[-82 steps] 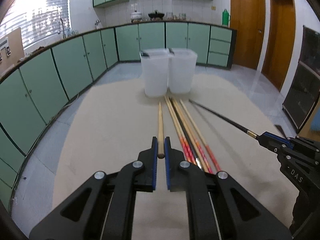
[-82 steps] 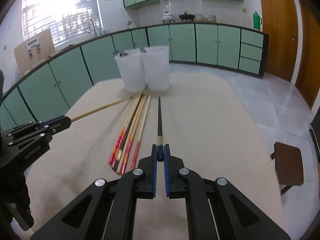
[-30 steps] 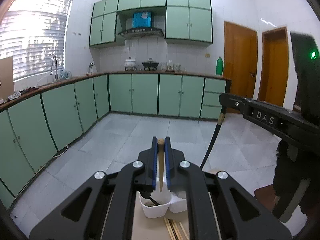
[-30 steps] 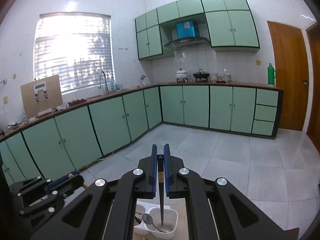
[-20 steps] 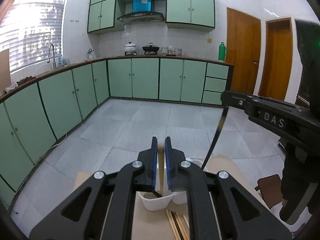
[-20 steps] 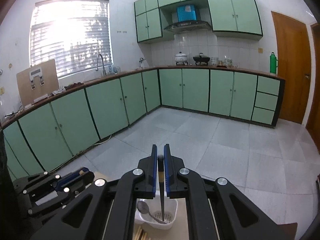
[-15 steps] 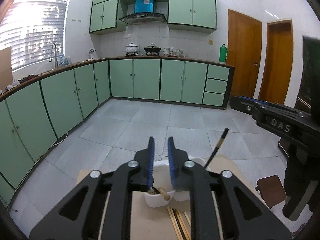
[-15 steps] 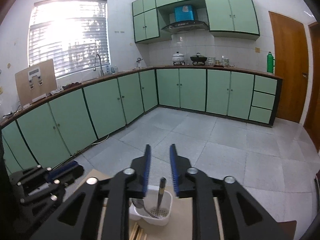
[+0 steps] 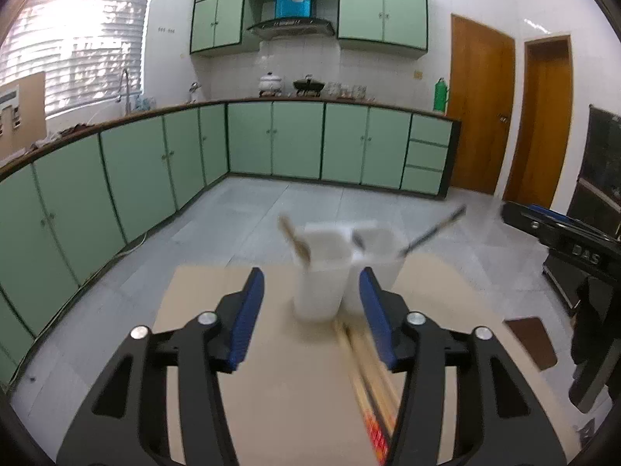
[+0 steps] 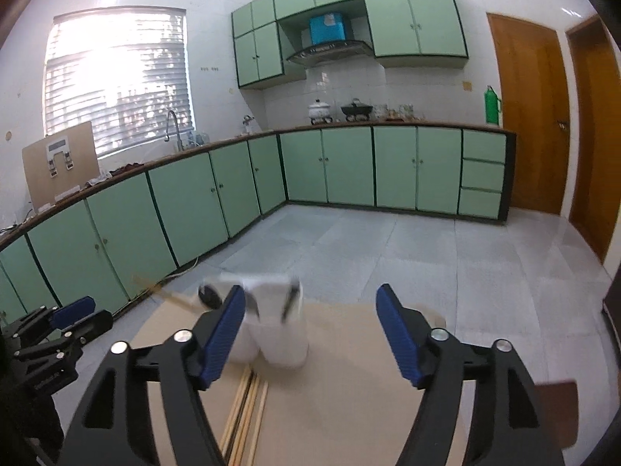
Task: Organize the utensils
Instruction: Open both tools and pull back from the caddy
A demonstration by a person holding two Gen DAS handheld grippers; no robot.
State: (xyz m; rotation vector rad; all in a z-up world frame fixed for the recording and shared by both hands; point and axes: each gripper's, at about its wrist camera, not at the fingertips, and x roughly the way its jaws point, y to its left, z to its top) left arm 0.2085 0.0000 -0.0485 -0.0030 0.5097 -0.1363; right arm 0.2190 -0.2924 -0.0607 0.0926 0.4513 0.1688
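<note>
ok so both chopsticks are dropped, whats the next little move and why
Probably lower the left hand-held gripper, jaws wide open and empty, toward the chopsticks on the table for the next pick. The wooden chopstick and the black chopstick already stand in the white containers.

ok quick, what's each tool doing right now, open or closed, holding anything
Left tool: open, holding nothing; the wooden chopstick stands in the left cup.
Right tool: open, holding nothing; the black chopstick leans in the right cup.
</note>
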